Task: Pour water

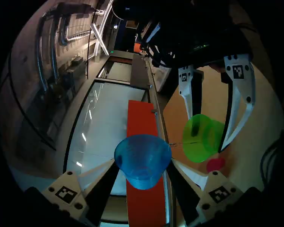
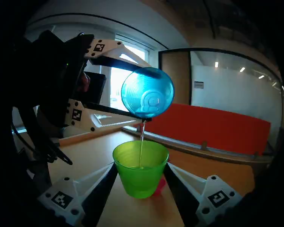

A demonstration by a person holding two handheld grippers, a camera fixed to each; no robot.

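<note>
In the right gripper view, the right hand-held gripper (image 2: 141,166) sits at 6 o'clock, its two fingers pressed against the sides of an upright green cup (image 2: 141,172). There is a little liquid in the bottom of the cup. I cannot tell whether its base touches the wooden bench (image 2: 92,151). A small pink object (image 2: 161,186) lies just behind the cup's foot, at 5 o'clock from it.

A thin stream of water (image 2: 142,142) falls straight down into the green cup. Its source, at 12 o'clock from that cup, is a blue cup (image 2: 147,92) tipped on its side with its bottom toward the camera. The left hand-held gripper (image 2: 149,95) reaches in from 10 o'clock and clamps the blue cup between both fingers.

In the left gripper view the blue cup is low in the middle, mouth forward, and the green cup is at 2 o'clock from it. Farthest off, a red partition (image 2: 225,126) runs along the back edge of the bench.
</note>
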